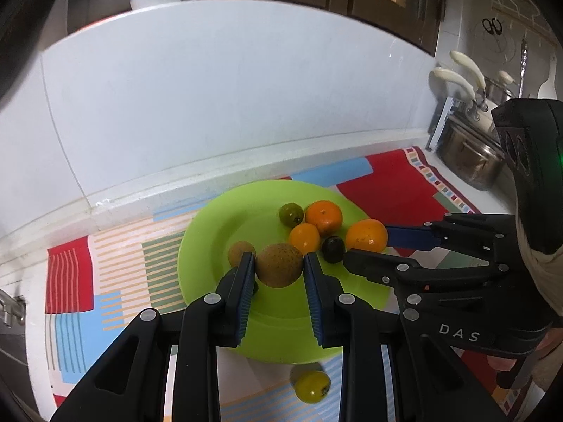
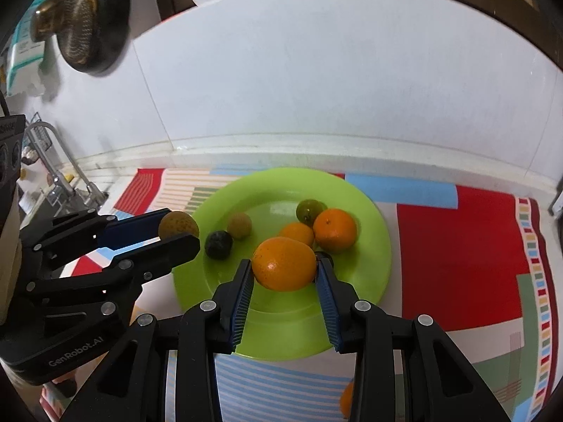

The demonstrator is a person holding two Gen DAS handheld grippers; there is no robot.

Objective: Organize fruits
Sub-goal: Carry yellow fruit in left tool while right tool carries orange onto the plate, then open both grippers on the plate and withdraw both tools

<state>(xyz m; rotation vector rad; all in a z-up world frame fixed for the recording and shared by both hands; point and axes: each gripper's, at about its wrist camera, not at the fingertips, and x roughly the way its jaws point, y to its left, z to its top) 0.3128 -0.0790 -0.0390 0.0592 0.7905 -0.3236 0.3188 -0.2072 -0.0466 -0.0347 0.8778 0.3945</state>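
My left gripper (image 1: 279,259) is shut on a round brown fruit (image 1: 278,270), held just above the near half of a green plate (image 1: 207,232). My right gripper (image 2: 285,263) is shut on an orange (image 2: 281,270) over the same plate (image 2: 373,253). On the plate lie two oranges (image 2: 334,228), a green lime (image 2: 309,210), a small brown fruit (image 2: 239,225) and two dark fruits (image 2: 218,244). Each view shows the other gripper from the side: the right gripper (image 1: 367,246) with its orange (image 1: 366,235), and the left gripper (image 2: 179,229) with the brown fruit (image 2: 178,224).
The plate sits on a patterned red, blue and striped mat (image 2: 457,246) against a white tiled wall. A yellow-green fruit (image 1: 312,386) and part of an orange fruit (image 2: 346,399) lie on the mat near me. A faucet and sink (image 2: 52,176) are left; a steel pot (image 1: 468,161) is right.
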